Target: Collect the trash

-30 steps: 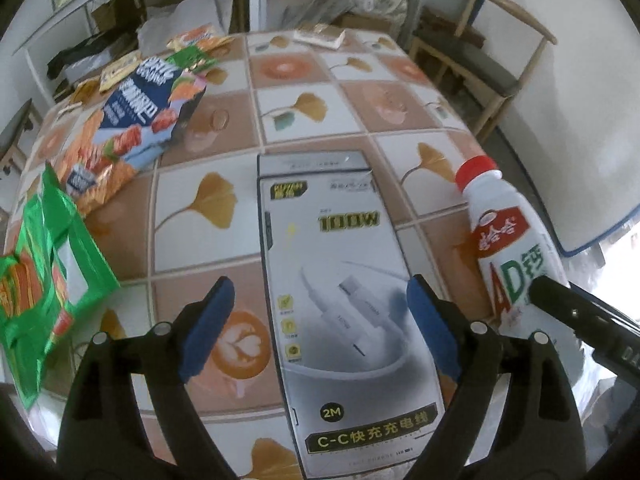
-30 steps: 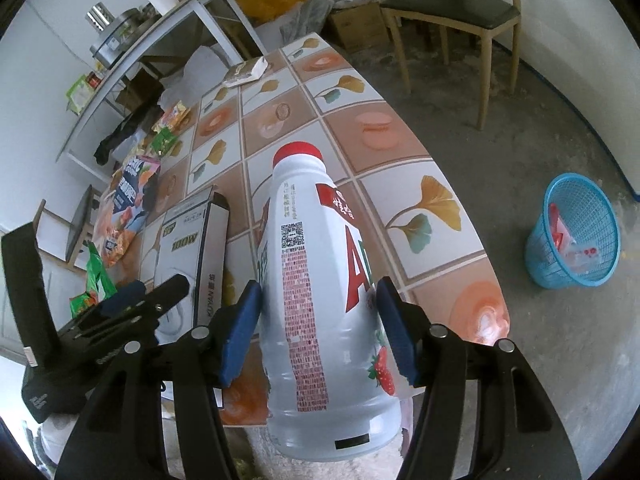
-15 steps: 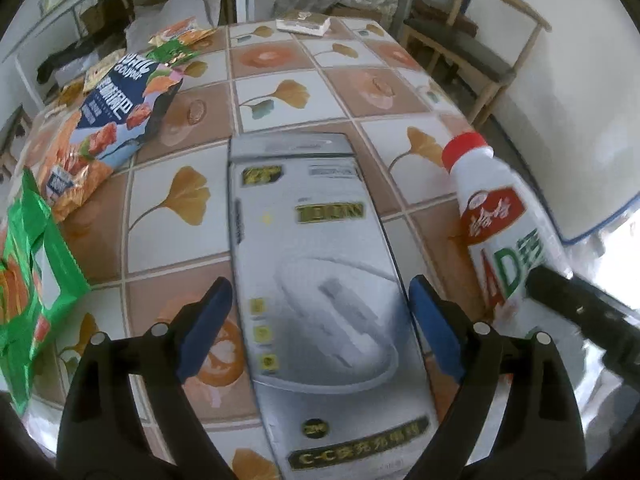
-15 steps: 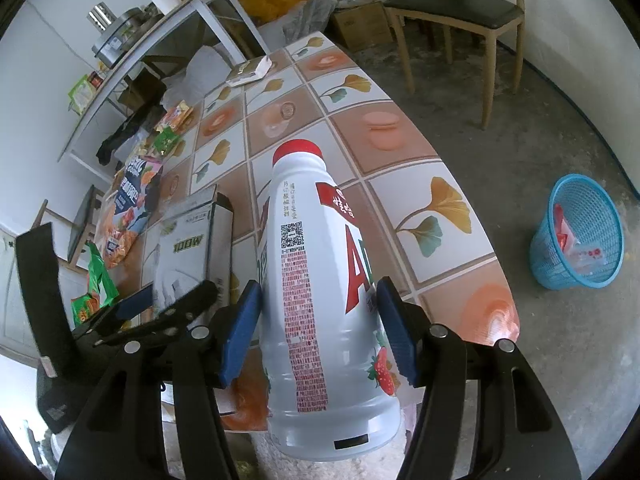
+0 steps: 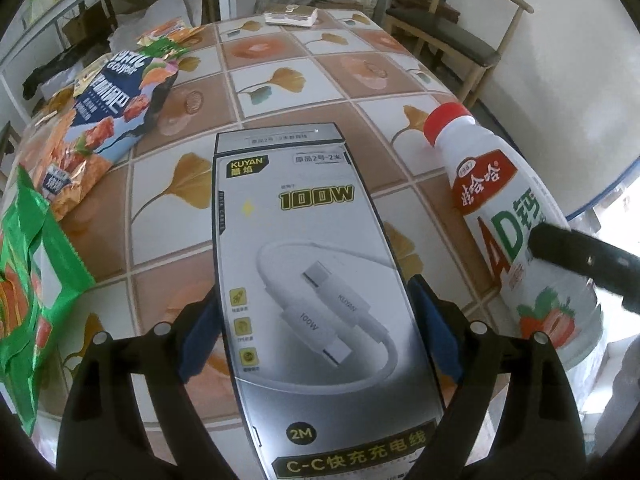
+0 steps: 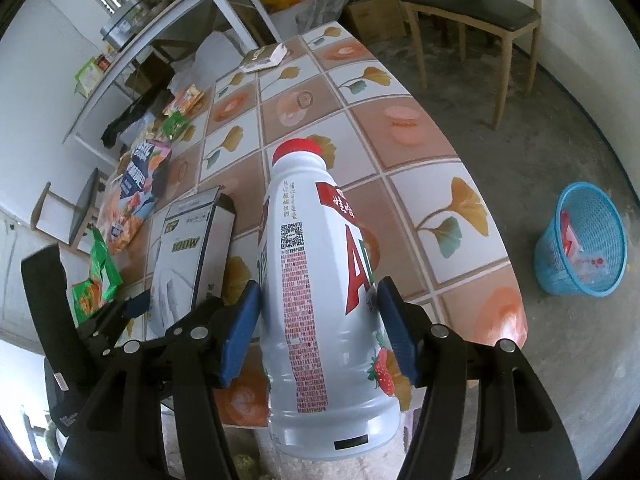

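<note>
My left gripper [image 5: 316,320] has a grey charging-cable box [image 5: 312,280] between its blue pads [image 5: 198,338], which touch its long sides; the jaws are closing. In the right wrist view the cable box [image 6: 192,248] is tilted up off the table beside the left gripper [image 6: 132,304]. My right gripper [image 6: 318,320] is shut on a white drink bottle [image 6: 312,280] with a red cap, held at an angle above the table's near edge. In the left wrist view that bottle [image 5: 504,208] is at the right, with a right-gripper finger [image 5: 580,260] across it.
The tiled-pattern table [image 6: 400,136] carries a blue-orange snack bag [image 5: 108,120], a green bag [image 5: 32,280], small wrappers and a flat pack [image 5: 290,16] at the far end. A blue basket [image 6: 560,276] with trash stands on the floor at right. A wooden chair [image 6: 472,12] stands beyond.
The cable box now fills more of the left wrist view and hides part of the pads. The bottle stays gripped in the right gripper, almost still.
</note>
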A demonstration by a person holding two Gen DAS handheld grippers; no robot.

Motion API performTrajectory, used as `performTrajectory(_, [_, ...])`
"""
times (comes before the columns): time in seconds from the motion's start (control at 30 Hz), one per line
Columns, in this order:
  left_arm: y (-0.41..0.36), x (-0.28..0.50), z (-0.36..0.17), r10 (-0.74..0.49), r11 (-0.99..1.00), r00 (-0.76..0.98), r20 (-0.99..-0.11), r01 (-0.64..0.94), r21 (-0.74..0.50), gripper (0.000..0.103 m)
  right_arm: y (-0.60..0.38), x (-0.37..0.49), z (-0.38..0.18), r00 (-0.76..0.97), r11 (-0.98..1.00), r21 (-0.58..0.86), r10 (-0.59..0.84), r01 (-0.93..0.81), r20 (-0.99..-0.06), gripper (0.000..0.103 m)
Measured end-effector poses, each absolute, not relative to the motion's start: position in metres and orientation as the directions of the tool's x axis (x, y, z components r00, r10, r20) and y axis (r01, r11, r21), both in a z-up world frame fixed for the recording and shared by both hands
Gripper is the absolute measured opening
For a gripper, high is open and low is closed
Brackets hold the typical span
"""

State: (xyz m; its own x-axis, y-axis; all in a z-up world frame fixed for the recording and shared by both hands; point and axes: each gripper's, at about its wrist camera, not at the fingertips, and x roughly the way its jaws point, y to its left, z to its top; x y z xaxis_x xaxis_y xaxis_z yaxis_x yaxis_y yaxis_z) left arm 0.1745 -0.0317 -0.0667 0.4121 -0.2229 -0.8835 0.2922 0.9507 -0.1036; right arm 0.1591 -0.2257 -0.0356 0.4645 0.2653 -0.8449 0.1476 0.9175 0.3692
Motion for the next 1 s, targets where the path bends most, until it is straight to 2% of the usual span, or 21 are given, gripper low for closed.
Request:
performTrajectory(0.33, [-0.025, 0.172, -0.067, -0.234, 0.950, 0.417, -0.878, 0.289, -0.116, 0.084, -0.216, 0.188, -0.033, 0.401, 0.945, 0.314, 0.253, 0.095, -0.881, 0.069])
performTrajectory(0.83, [-0.022, 0.172, -0.067, -0.252, 0.950, 0.417, -0.873, 0.277, -0.142, 0.084, -0.206, 0.209, -0.047, 0.351, 0.949, 0.298, 0.244, 0.106, -0.904, 0.068])
performTrajectory(0.93, [-0.021, 0.173, -0.066, -0.255, 0.950, 0.416, -0.873, 0.278, -0.145, 0.084, -0.204, 0.209, -0.050, 0.350, 0.951, 0.291, 0.237, 0.109, -0.906, 0.063])
performTrajectory(1.0, [-0.021, 0.172, -0.066, -0.261, 0.947, 0.413, -0.873, 0.283, -0.150, 0.084, -0.205, 0.208, -0.049, 0.356, 0.950, 0.291, 0.236, 0.110, -0.904, 0.063])
